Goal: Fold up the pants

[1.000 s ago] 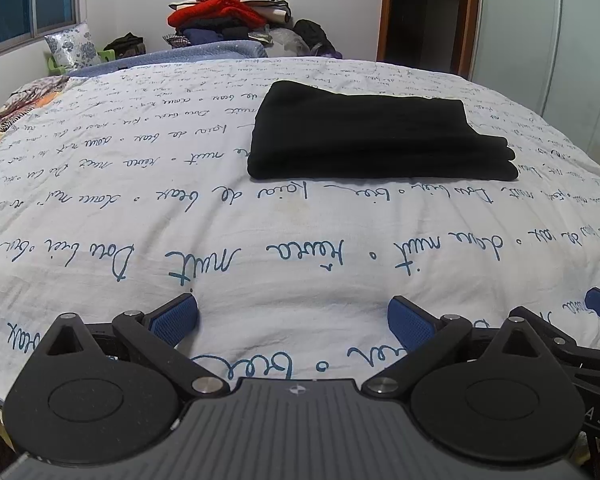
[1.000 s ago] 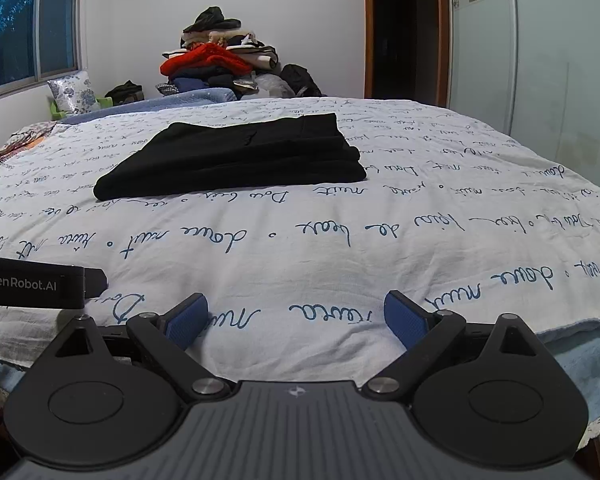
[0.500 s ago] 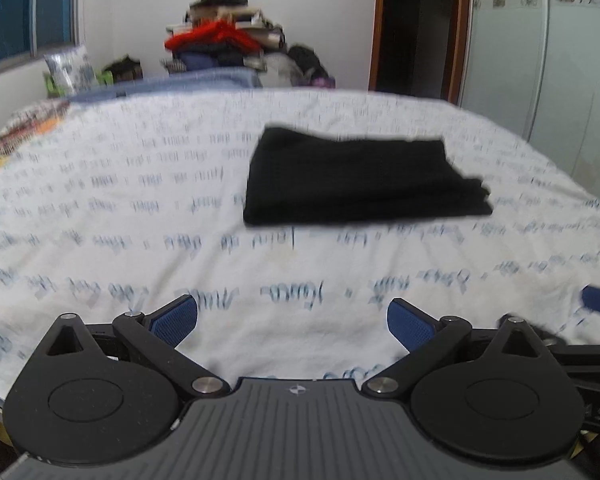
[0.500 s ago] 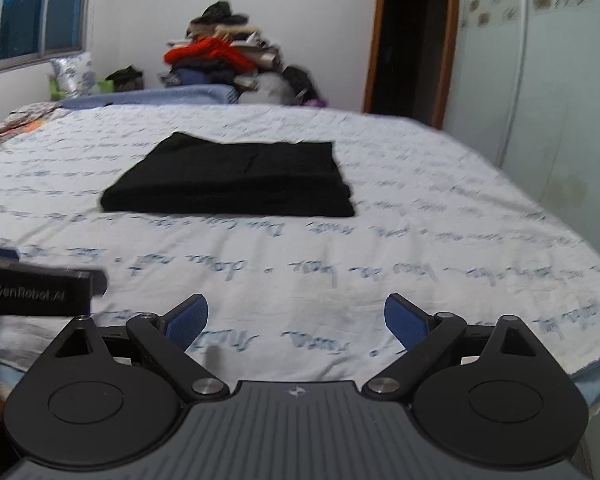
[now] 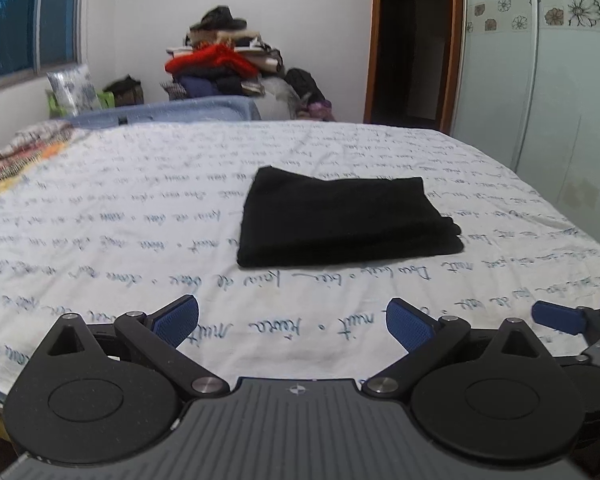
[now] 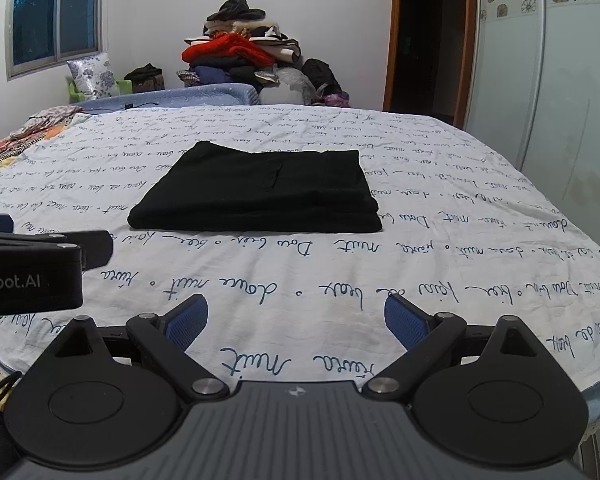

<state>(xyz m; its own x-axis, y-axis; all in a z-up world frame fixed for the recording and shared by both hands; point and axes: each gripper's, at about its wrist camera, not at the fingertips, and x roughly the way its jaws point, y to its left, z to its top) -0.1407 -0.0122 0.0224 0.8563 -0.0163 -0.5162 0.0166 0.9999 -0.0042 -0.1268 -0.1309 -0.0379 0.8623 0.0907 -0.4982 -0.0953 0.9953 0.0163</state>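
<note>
Both tongs have drawn back from the black folded cotton pants point(image 5: 346, 216); left tongs point(image 5: 292, 322) and right tongs point(image 6: 296, 320) gape empty. We judge folding done; reaching again could snag its loose layered right edge and rumple the script-printed white bedsheet point(image 6: 440, 240).

Dim, even light; fisheye-bent edges

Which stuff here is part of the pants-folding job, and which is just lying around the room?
Part of the job:
- black pants, folded into a flat rectangle on the bedspread
- left gripper, open, empty
- right gripper, open, empty

Just lying about:
- clothes pile behind the bed
- patterned pillow under the window
</note>
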